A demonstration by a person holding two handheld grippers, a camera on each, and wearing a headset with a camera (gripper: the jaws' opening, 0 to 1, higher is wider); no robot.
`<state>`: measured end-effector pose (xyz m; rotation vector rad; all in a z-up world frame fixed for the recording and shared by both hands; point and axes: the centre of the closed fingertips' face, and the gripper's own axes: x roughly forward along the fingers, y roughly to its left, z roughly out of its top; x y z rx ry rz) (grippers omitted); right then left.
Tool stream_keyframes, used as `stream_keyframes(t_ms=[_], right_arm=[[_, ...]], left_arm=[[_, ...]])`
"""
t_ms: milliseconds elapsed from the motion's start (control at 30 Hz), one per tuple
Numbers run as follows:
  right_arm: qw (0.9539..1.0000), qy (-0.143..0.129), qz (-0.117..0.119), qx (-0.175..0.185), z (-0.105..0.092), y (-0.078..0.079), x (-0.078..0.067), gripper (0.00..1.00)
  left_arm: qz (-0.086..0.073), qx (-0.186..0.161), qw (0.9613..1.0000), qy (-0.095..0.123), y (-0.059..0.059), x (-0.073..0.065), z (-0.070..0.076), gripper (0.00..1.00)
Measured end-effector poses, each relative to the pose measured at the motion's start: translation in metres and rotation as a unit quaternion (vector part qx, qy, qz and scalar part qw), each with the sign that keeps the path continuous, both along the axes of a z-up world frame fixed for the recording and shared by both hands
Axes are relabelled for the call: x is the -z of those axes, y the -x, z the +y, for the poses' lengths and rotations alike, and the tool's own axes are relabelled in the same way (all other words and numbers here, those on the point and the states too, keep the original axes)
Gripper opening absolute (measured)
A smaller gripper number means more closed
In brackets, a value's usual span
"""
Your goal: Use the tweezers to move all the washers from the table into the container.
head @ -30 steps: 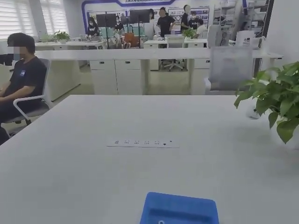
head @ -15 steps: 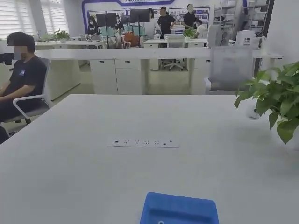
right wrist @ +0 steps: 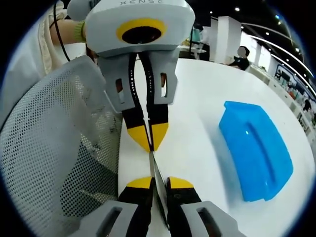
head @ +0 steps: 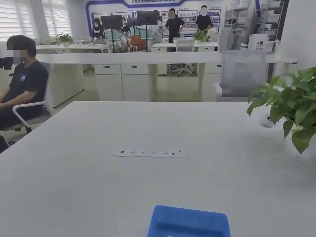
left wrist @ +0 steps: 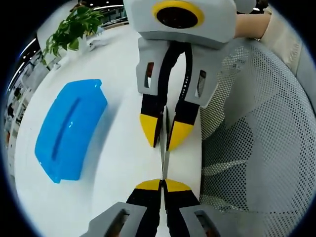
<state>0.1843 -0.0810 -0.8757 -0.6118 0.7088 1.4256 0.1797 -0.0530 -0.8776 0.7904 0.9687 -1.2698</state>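
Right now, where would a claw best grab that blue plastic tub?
Probably the edge along one long side of the blue plastic tub, coming straight down: it lies flat on the white table and looks too broad to span across.

The blue container [head: 188,222] runs off the bottom edge.

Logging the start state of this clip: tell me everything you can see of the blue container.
The blue container is a glossy, plastic-looking rounded rectangle with a long shallow groove along its middle. It lies flat on the white table near the person's edge, partly cut off in the head view. What it holds I cannot tell. Nothing touches it: the left gripper and right gripper, both shut on the tweezers, are apart from it.
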Motion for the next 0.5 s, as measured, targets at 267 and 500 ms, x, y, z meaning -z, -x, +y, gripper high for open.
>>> stream_keyframes(t_ms=[267, 500], right_arm=[[0.9987, -0.026, 0.010, 0.042, -0.011, -0.007, -0.015, 0.13], [0.9949, -0.049, 0.004, 0.089, -0.027, -0.016, -0.035, 0.17]], left_arm=[[0.002, -0.017, 0.9998, 0.005, -0.003, 0.000, 0.002, 0.00], [-0.003, -0.022, 0.9997, 0.004, -0.004, 0.001, 0.005, 0.00]])
